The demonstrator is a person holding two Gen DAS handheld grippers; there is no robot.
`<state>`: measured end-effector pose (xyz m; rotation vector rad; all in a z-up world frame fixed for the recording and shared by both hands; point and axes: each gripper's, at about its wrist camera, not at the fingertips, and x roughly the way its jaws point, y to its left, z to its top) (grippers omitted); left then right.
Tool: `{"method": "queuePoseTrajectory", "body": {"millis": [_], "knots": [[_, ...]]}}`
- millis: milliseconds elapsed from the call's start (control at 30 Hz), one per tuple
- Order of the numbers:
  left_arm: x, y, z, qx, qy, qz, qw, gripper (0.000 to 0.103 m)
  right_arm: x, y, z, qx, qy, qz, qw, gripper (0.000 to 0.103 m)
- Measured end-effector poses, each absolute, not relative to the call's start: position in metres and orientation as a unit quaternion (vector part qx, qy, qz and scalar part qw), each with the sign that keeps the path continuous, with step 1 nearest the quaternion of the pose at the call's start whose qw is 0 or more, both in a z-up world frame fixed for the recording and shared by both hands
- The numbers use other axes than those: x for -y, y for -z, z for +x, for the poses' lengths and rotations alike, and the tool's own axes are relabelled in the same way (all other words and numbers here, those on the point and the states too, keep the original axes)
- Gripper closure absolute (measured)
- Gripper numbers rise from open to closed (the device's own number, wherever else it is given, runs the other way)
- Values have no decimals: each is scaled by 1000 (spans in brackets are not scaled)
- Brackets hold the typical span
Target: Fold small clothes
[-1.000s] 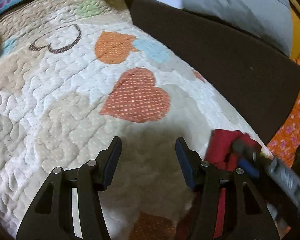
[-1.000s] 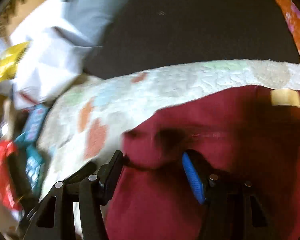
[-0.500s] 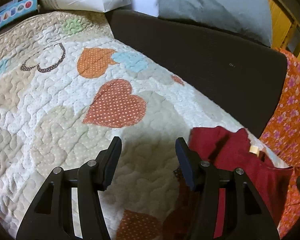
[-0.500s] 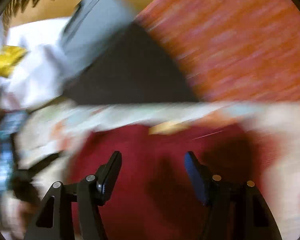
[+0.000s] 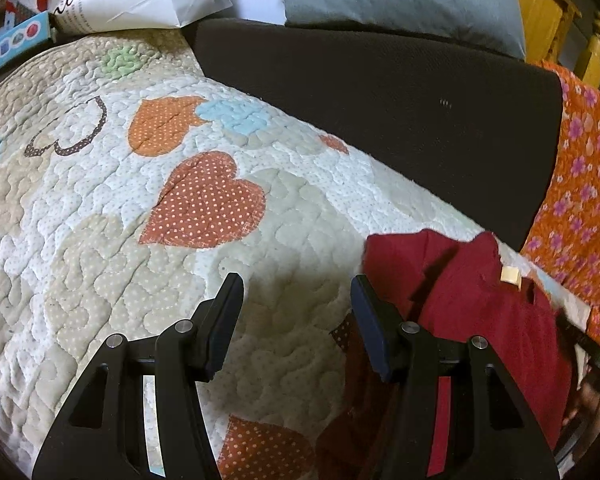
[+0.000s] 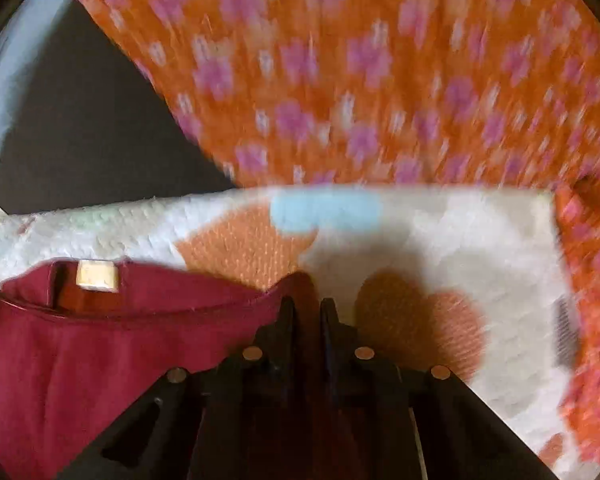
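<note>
Now the right gripper [image 6: 305,312] has just closed, pinching the dark red garment [image 6: 80,360] at its shoulder corner, presumably to pull it flat. The left gripper [image 5: 296,304] hovers spread, empty, over the quilt [image 5: 100,240]; the garment lies near its far right edge.

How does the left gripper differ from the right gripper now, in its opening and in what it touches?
The left gripper stands open with nothing between its jaws, over the quilted heart-pattern blanket. The right gripper has just been closing and is nearly shut at the edge of the dark red small garment; whether the cloth is pinched is unclear. Both are black, two-fingered, and point down at the blanket.
</note>
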<state>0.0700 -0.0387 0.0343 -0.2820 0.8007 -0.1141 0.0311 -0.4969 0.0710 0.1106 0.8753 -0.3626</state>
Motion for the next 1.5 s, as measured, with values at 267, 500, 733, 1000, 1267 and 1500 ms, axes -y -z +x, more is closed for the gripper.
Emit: {"method": "queuePoseTrajectory", "body": {"millis": [267, 500, 733, 1000, 1267, 1500], "knots": [[23, -34, 72, -394, 36, -156, 905, 48, 451, -143, -16, -367, 120, 81, 919, 75], [7, -34, 74, -398, 12, -149, 905, 48, 307, -129, 20, -412, -99, 60, 904, 75], [-2, -33, 78, -396, 4, -152, 905, 48, 242, -69, 97, -450, -76, 45, 889, 76], [4, -38, 73, -391, 24, -147, 908, 48, 265, -96, 63, -448, -93, 88, 885, 75], [18, -53, 51, -386, 55, -141, 910, 48, 385, -117, -97, -397, 120, 58, 908, 65], [43, -87, -22, -358, 91, -89, 925, 48, 423, -110, -121, -437, 131, 161, 875, 61]]}}
